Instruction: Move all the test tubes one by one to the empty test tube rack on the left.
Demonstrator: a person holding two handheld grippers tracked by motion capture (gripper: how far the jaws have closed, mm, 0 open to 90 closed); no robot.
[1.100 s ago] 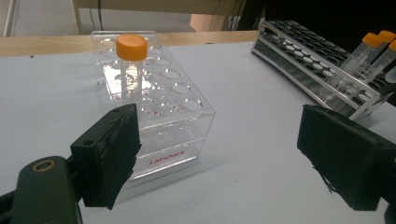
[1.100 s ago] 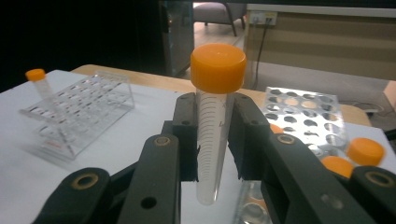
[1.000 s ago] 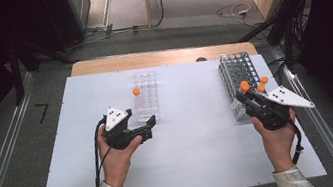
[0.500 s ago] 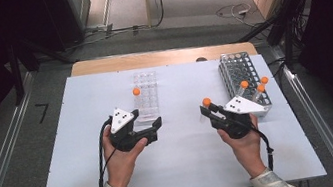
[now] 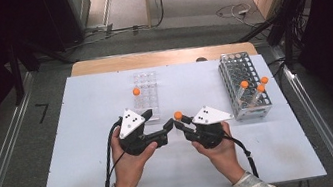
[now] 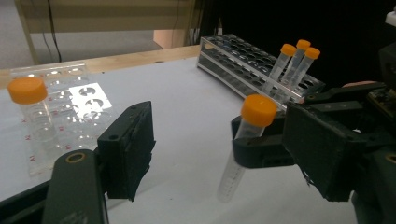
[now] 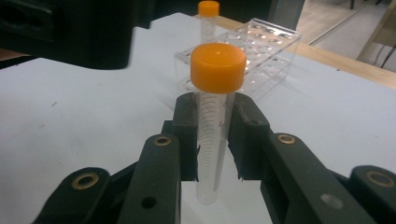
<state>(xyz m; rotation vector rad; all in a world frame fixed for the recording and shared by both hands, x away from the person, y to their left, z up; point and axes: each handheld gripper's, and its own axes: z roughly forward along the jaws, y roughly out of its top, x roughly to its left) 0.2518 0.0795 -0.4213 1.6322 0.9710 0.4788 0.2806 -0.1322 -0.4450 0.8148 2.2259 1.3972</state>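
My right gripper (image 5: pixel 180 123) is shut on a clear tube (image 7: pixel 212 154) with an orange cap (image 5: pixel 177 116), held upright over the middle of the white board. In the right gripper view its jaws (image 7: pixel 215 135) clamp the tube just under the cap. My left gripper (image 5: pixel 159 121) is open and faces it from the left. In the left gripper view the held tube (image 6: pixel 245 140) hangs between the wide-apart jaws of the left gripper (image 6: pixel 224 154), touching neither. The left hand's gripper appears as a dark block (image 7: pixel 70 28) in the right gripper view.
A clear plastic rack (image 5: pixel 150 83) behind the grippers holds one orange-capped tube (image 5: pixel 136 91). A metal rack (image 5: pixel 231 65) at the right holds three more tubes (image 5: pixel 256 89). A wooden strip (image 5: pixel 158 56) borders the far edge of the white board (image 5: pixel 85 136).
The right gripper has carried a tube from the metal rack leftward to the board's middle. The left gripper has shifted slightly right and nearer, so the two now meet.
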